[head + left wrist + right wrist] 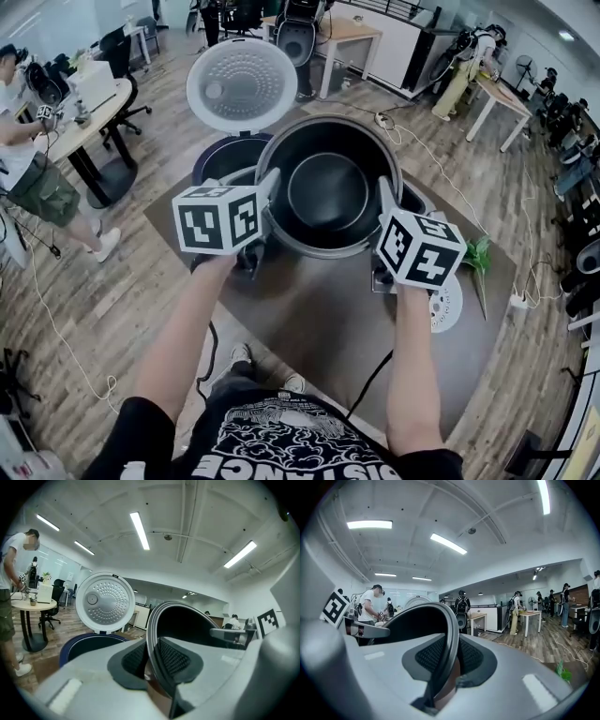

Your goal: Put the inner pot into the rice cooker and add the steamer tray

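Note:
The dark inner pot (328,192) hangs in the air over the table, held by its rim on both sides. My left gripper (266,202) is shut on the pot's left rim (152,644), the rim pinched between its ribbed pads. On the opposite side my right gripper (384,211) is shut on the right rim (451,644). The navy rice cooker (230,157) sits behind and left of the pot, with its white dotted lid (242,84) standing up and open (105,602). A white perforated steamer tray (448,305) lies on the table at the right, partly behind my right gripper.
The brown table (319,319) carries a green item (480,255) at its right edge and a black cord (370,380) near the front. White cables run over the wood floor. People stand at desks around the room (11,588).

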Tool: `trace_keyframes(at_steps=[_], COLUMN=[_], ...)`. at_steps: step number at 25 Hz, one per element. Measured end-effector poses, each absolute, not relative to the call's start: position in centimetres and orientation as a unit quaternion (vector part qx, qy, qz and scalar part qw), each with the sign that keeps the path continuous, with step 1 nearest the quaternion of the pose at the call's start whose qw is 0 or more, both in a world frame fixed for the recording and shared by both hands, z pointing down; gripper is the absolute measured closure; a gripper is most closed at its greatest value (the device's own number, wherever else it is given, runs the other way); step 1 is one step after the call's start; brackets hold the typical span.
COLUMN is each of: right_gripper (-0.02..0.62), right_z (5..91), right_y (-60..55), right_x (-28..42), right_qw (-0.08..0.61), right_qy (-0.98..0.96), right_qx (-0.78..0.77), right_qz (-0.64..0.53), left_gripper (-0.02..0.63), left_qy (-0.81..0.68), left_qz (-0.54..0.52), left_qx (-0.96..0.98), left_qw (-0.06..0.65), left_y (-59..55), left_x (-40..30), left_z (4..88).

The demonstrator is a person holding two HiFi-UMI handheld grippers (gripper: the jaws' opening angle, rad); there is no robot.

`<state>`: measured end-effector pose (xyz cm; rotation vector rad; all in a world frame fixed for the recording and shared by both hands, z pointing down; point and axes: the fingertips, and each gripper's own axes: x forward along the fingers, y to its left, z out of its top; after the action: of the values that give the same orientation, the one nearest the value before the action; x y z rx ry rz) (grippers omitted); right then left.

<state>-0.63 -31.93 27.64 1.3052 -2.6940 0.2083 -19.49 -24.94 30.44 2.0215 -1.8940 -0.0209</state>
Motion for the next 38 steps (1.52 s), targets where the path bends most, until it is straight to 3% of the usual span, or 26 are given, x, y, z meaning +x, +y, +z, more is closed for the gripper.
trace_keyframes(at_steps=[20,38], right_gripper=[0.525,0.525], right_z=[25.2,30.1], right_y=[-32.3,-33.7], right_x=[-12.3,-19.6], right_qw=[0.053,0.080], right_qy=[-0.909,-0.910], right_qx=[0.409,0.394], right_qz=[0.057,0.104], left_gripper=[0.525,0.526], left_qy=[-0.688,-0.699], left_qz=[-0.042,-0.033], left_qx=[0.704,0.685], left_qw=[0.172,0.203], left_y=[-24.5,-25.0], left_x=[-31.0,-37.9], left_z=[27.5,31.5])
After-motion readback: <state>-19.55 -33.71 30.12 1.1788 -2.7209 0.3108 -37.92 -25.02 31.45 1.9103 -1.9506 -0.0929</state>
